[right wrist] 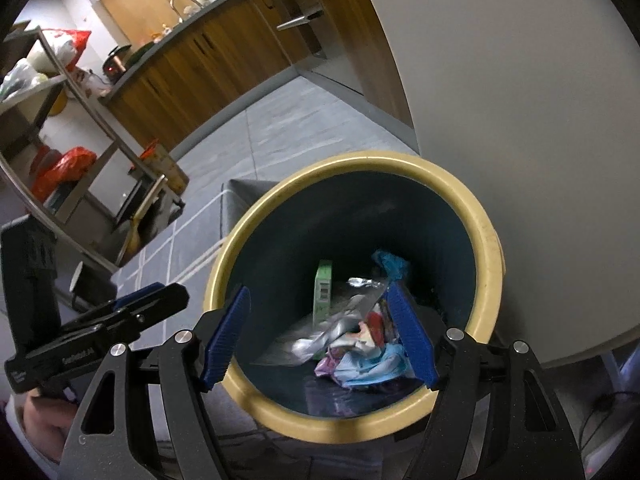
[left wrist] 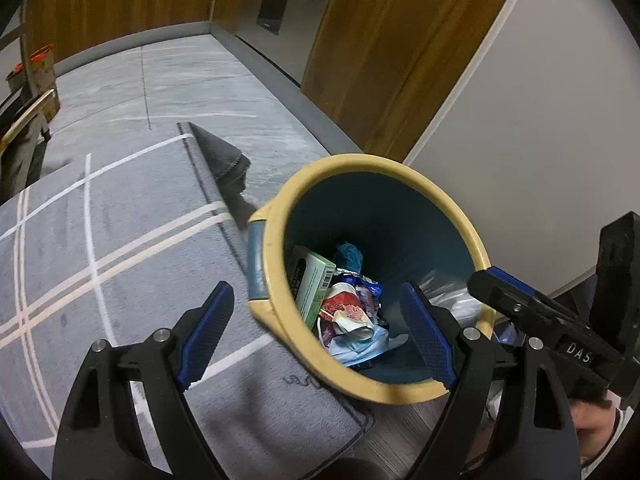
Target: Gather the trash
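Bin sits on the floor at the rug corner, against the white wall, tilted so its mouth opens toward both cameras. Trash is already inside at the bottom: green carton standing on end, a clear silvery plastic bag, crumpled wrappers in red, purple and pale blue, and a blue scrap further back. Right gripper looks straight down the bin axis, jaws apart, nothing clamped; its right pad overlaps the bin opening in the picture, the left pad sits at the near-left rim. The plastic bag shows between the pads, but whether it's touching them I can't tell; it looks to be resting on the pile. Left gripper comes in from the rug side, also spread wide and empty, straddling the near-left rim of the bin in the picture; one pad over the rug, the other over the bin mouth. The right one is the better centred on the opening, so it's the nearer tool for anything going in or being pushed down. The left view shows the right gripper at the bin's right edge, so the two tools flank the mouth. No loose trash visible on the rug or tiles in either view. My read: drop phase is about finished, next is retreat and look for more items.
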The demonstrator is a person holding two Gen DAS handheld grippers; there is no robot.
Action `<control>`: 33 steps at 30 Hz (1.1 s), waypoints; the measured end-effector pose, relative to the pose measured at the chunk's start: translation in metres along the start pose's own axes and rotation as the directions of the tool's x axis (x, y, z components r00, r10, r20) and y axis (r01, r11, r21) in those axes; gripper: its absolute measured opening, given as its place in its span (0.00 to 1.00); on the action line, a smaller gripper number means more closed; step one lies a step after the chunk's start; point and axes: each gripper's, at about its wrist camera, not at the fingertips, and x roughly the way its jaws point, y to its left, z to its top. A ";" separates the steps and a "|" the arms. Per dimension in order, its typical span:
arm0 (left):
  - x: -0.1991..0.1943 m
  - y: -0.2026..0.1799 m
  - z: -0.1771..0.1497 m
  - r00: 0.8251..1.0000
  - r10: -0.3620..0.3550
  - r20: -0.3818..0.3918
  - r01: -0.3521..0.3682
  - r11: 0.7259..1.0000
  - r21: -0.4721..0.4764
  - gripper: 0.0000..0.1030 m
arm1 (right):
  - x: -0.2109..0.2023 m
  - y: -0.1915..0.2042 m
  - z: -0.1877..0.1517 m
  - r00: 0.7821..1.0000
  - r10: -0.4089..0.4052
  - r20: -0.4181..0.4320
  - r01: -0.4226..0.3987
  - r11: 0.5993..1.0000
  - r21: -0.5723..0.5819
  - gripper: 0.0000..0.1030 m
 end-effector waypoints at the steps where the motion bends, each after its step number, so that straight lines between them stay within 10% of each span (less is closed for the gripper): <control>1: -0.004 0.001 -0.001 1.000 0.002 0.005 -0.002 1.000 -0.003 0.81 | -0.003 0.000 -0.001 1.000 -0.001 0.004 0.001 1.000 -0.006 0.71; 33: -0.122 -0.052 -0.083 0.970 0.051 0.238 -0.065 0.997 0.052 0.94 | -0.148 0.023 -0.073 0.965 -0.046 0.258 0.110 0.965 -0.239 0.92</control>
